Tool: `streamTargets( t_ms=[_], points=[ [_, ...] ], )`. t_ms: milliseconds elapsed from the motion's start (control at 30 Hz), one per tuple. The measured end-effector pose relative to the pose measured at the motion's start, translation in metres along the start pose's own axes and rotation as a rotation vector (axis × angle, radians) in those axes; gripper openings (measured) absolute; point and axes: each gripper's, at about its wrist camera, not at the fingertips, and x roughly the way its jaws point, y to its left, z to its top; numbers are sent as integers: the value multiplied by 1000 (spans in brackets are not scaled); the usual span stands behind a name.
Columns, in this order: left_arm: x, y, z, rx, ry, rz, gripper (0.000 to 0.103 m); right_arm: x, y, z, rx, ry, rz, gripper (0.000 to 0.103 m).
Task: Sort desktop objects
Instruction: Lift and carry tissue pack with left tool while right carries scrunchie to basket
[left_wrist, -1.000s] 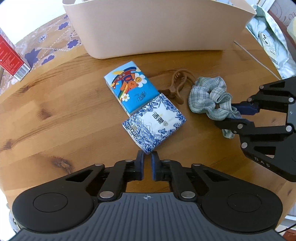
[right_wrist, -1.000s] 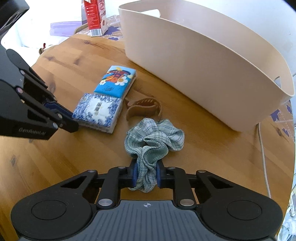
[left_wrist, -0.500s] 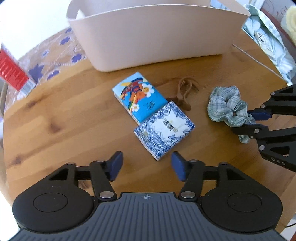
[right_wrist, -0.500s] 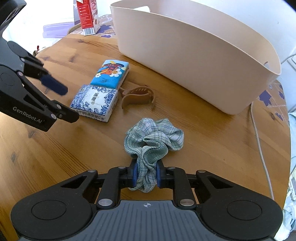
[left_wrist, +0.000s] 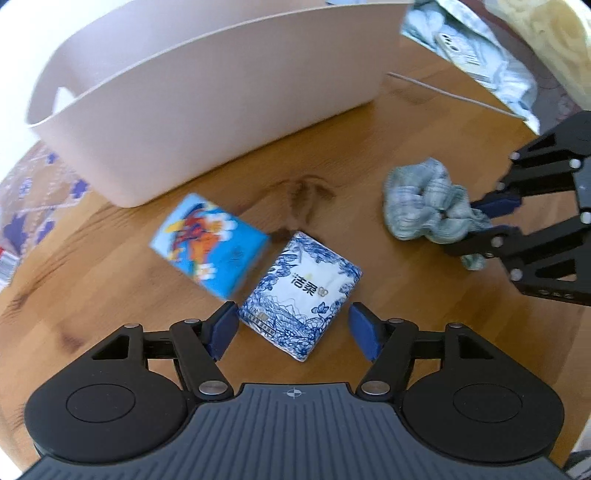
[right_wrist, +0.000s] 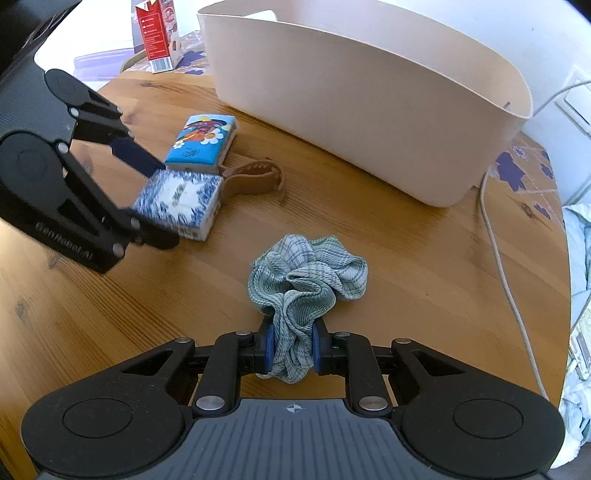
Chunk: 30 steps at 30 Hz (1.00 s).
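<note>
Left gripper (left_wrist: 291, 326), clenched before, now opening around blue-white tissue pack (left_wrist: 301, 291); right gripper (right_wrist: 291, 349), lettered "GenRobot.AI", clamping scrunchie (right_wrist: 308, 286).

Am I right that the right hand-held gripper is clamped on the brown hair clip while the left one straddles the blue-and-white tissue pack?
Not quite: the right hand-held gripper is clamped on the green checked scrunchie, as the right wrist view shows. The hair clip lies untouched. The left hand-held gripper, jaws opening, does straddle the blue-and-white tissue pack.

- Bright daylight comes in from the top left, where the corners wash out to white.
- The round wooden table (right_wrist: 406, 258) shines a little.
- The bright blue cartoon tissue pack (left_wrist: 208, 245) looks smeared.
- Edges bend like a fishbowl.
- Soft shadows sit under the big cream plastic tub (right_wrist: 369, 110).
</note>
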Motion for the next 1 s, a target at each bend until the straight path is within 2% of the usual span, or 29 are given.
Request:
streamTargets(
  t_ms=[167, 233, 367, 400, 467, 500, 533, 667, 1000],
  points=[
    [3, -23, 3, 57, -14, -18, 68, -1, -3, -2, 10, 0, -4, 18],
    [5, -30, 5, 77, -27, -8, 71, -1, -3, -3, 11, 1, -4, 18],
    [11, -30, 11, 56, -34, -28, 75, -1, -4, -4, 7, 1, -6, 18],
    [10, -29, 12, 49, -37, -24, 73, -1, -4, -4, 6, 1, -6, 18],
    [7, -29, 12, 53, -49, -29, 60, 0, -4, -4, 7, 0, -6, 18],
    [6, -28, 12, 54, -52, -31, 50, 0, -4, -4, 8, -2, -5, 18],
    [4, -28, 12, 57, -45, -32, 47, -1, -4, -4, 8, -3, -5, 18],
    [4, -29, 12, 63, -27, -34, 47, 0, -4, -5, 12, -5, -6, 18],
    [-11, -19, -5, 4, -19, -22, 47, -4, -3, -10, 17, -4, -2, 18]
  ],
)
